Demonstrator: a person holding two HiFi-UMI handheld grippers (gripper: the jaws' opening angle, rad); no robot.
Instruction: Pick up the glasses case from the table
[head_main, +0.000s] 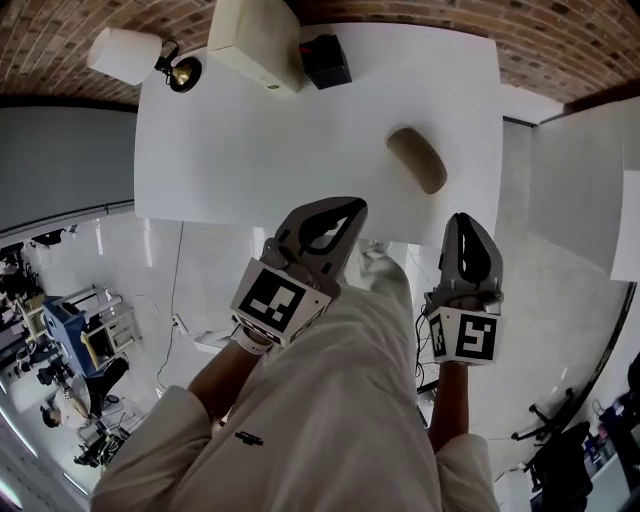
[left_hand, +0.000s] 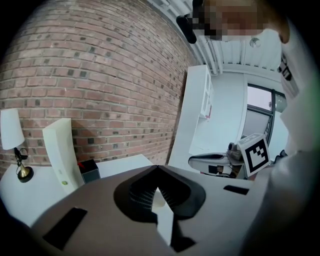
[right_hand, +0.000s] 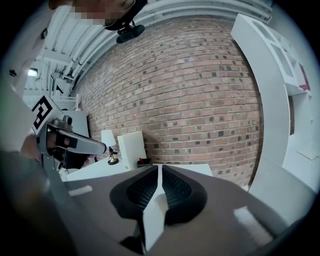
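Head view alone shows glasses case (head_main: 417, 158); left tool (head_main: 350, 207) and right tool (head_main: 463, 220) pressed together.

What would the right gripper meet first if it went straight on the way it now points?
Probably the white table, near its front right edge, though depth is unclear. The right gripper points to the right of the glasses case, so it would likely miss it.
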